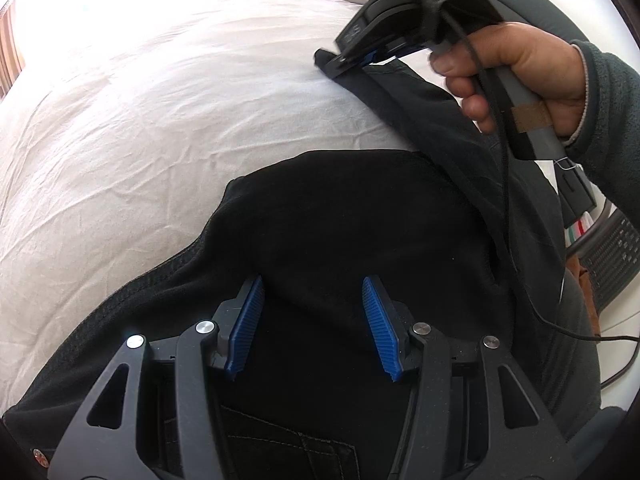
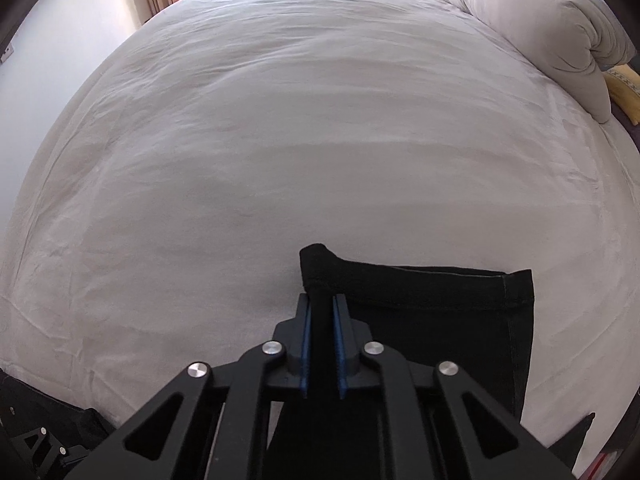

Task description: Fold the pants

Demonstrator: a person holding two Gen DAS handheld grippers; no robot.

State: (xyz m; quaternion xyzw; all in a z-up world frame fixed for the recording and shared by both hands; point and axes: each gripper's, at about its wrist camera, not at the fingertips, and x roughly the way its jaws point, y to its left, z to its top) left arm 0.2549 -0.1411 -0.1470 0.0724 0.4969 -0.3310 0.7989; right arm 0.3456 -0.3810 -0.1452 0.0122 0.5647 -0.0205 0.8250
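Note:
Black pants [image 1: 328, 216] lie on a white bed sheet [image 1: 160, 100]. My left gripper [image 1: 314, 292] is open, its blue pads apart just above the waist part, where a back pocket seam shows. My right gripper [image 2: 322, 304] is shut on a hem end of a pant leg [image 2: 432, 300] and holds it low over the sheet. In the left wrist view the right gripper [image 1: 352, 58] shows at the upper right, pinching the leg end, with the leg stretched between it and the waist part.
The wide white sheet [image 2: 280, 120] stretches ahead. A rolled white duvet [image 2: 560, 32] lies at the far right. Curtains and a window stand at the back. A mesh chair [image 1: 612, 256] and cables are at the right of the bed.

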